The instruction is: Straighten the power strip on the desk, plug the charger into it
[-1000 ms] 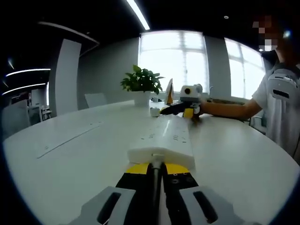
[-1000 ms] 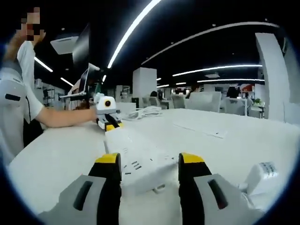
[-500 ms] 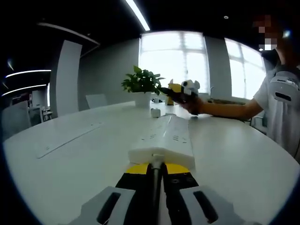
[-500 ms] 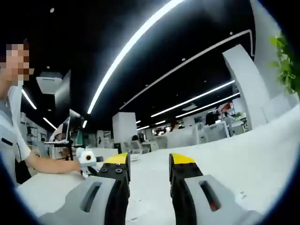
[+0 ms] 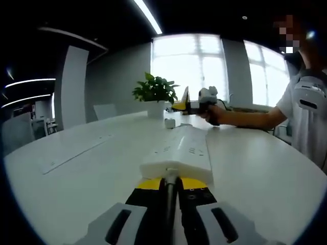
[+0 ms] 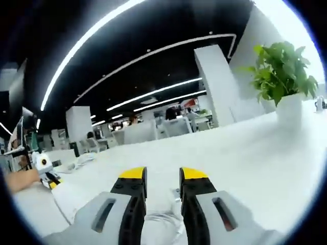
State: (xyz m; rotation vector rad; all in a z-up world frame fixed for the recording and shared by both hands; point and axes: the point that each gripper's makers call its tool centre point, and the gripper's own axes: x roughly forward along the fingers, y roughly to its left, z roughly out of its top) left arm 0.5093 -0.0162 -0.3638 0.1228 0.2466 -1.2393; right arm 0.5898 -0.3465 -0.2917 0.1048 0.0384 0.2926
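White power strip [image 5: 180, 149] is lying lengthwise away from the left gripper [image 5: 169, 185] clamping its near end, while the right gripper [image 6: 161, 176], jaws narrowly parted, is hovering empty.

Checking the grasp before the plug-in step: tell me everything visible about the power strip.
The power strip is a long white bar, plastic by its look, lying flat on the white desk and running away from the left gripper view's camera toward the potted plant. Its top carries rows of dark socket slots, all unoccupied where visible. The left hand-held gripper has its yellow-tipped jaws closed at the near end, seemingly pinching a small tab there. A small white object sits on the desk near its far end.
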